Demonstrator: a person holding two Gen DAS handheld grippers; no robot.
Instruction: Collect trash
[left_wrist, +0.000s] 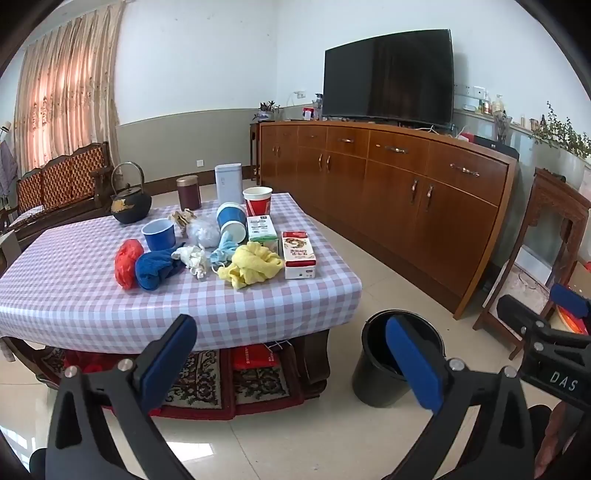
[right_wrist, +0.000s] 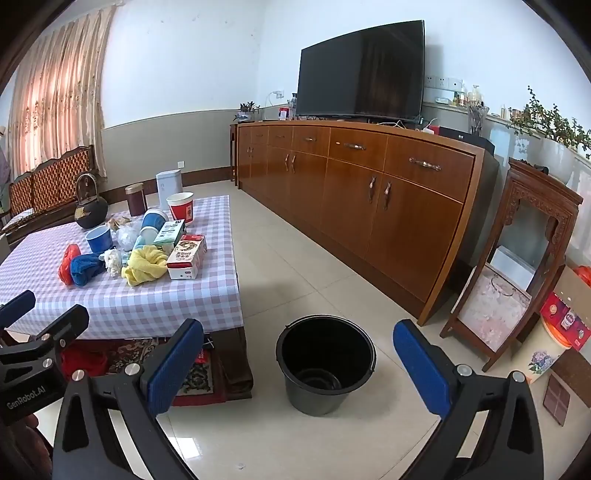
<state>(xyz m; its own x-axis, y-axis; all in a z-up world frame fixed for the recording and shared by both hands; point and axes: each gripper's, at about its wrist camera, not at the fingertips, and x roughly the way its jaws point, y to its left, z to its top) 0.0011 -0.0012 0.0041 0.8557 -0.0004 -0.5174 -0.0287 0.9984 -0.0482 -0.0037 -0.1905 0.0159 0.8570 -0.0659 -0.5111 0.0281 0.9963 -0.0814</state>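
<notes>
A low table with a checked cloth (left_wrist: 74, 295) (right_wrist: 147, 306) carries a pile of trash: a red plastic bag (left_wrist: 126, 264), a blue cloth (left_wrist: 155, 269), crumpled white paper (left_wrist: 194, 258), a yellow cloth (left_wrist: 251, 267) (right_wrist: 144, 266), a red-and-white carton (left_wrist: 298, 254) (right_wrist: 186, 256), blue cups (left_wrist: 159, 234) and a red paper cup (left_wrist: 257, 201). An empty black bucket (right_wrist: 325, 362) (left_wrist: 373, 365) stands on the floor right of the table. My left gripper (left_wrist: 291, 354) is open and empty, short of the table's near edge. My right gripper (right_wrist: 299, 358) is open and empty, above and in front of the bucket.
A black iron kettle (left_wrist: 130, 205), a dark canister (left_wrist: 189, 192) and a white container (left_wrist: 228, 182) stand at the table's far side. A long wooden sideboard (right_wrist: 369, 192) with a TV lines the right wall. A carved wooden stand (right_wrist: 517, 258) and boxes are at the far right.
</notes>
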